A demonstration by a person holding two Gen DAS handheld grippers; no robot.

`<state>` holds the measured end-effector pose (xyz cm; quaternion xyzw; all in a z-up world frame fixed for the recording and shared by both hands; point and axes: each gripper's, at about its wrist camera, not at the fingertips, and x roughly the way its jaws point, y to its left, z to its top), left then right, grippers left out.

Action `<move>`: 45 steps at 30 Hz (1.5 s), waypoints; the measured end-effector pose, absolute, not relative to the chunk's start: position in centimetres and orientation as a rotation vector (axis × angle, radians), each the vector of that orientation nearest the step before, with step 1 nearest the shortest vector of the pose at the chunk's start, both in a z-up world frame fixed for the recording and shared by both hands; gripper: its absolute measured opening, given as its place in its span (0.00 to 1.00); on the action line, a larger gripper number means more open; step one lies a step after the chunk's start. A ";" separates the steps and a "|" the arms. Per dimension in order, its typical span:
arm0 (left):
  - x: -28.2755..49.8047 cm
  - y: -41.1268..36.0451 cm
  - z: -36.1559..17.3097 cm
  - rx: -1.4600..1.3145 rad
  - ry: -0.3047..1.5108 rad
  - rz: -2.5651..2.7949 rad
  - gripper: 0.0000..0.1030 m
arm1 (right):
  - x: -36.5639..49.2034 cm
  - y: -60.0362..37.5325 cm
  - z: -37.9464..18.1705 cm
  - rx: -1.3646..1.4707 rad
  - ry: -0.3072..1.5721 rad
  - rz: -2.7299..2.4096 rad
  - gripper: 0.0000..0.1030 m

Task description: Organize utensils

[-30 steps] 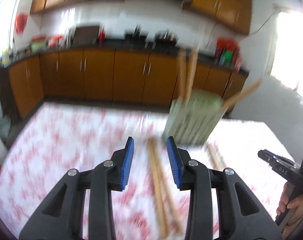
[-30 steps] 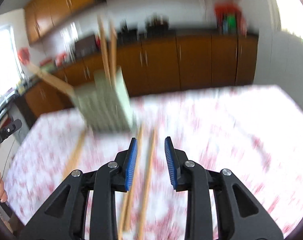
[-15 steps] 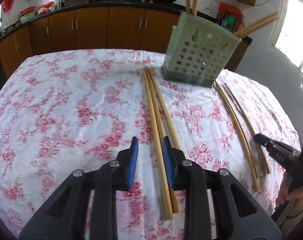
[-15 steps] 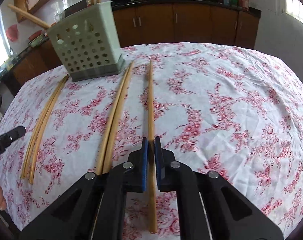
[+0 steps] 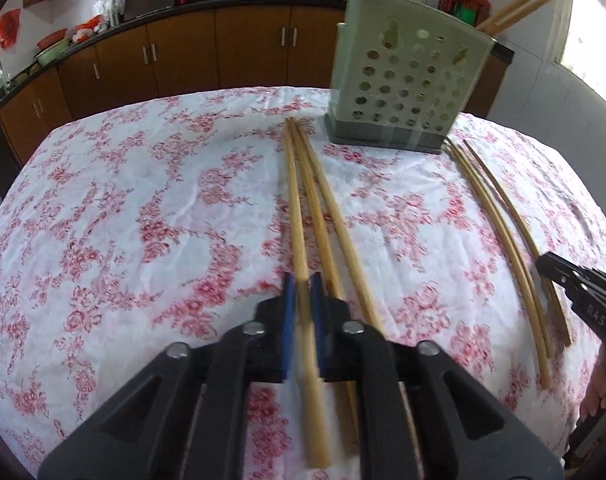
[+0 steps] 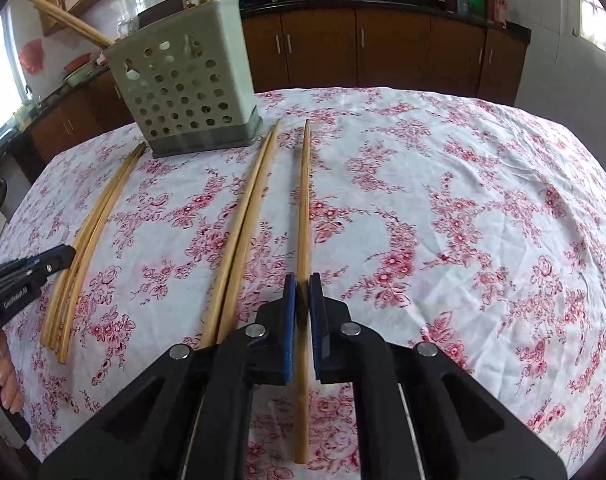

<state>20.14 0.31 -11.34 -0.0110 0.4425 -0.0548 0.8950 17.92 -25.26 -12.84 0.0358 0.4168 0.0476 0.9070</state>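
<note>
Lying flat, long pale wood chopsticks (image 6: 303, 216)

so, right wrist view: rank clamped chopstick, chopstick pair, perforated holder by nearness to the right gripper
1. Clamped chopstick, between the right gripper's pads.
2. Chopstick pair, just left on the cloth.
3. Perforated holder, far left at the table's back.

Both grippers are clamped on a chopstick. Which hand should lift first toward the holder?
Right, probably. The right gripper is shut on a single chopstick lying apart from its neighbours, so it should lift cleanly. The left gripper is shut on the leftmost chopstick, which lies against two others that may drag along.
</note>
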 end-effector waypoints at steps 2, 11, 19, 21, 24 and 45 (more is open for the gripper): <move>20.5 1.1 -11.3 -0.034 0.919 -0.093 0.08 | 18.2 -25.3 -12.8 0.059 0.855 0.085 0.08; 21.1 6.3 -11.3 -0.080 0.906 -0.009 0.10 | 19.5 -28.1 -13.0 0.087 0.845 -0.005 0.08; 21.2 6.6 -11.3 -0.093 0.900 -0.012 0.10 | 19.9 -28.7 -13.1 0.087 0.848 -0.003 0.08; 21.2 6.6 -11.4 -0.098 0.899 -0.014 0.10 | 19.7 -28.5 -13.1 0.086 0.847 -0.004 0.08; 21.2 6.7 -11.4 -0.096 0.899 -0.013 0.10 | 19.8 -28.4 -13.0 0.084 0.847 -0.006 0.08; 21.1 6.8 -11.4 -0.108 0.897 -0.016 0.10 | 19.7 -28.3 -13.0 0.085 0.847 -0.008 0.08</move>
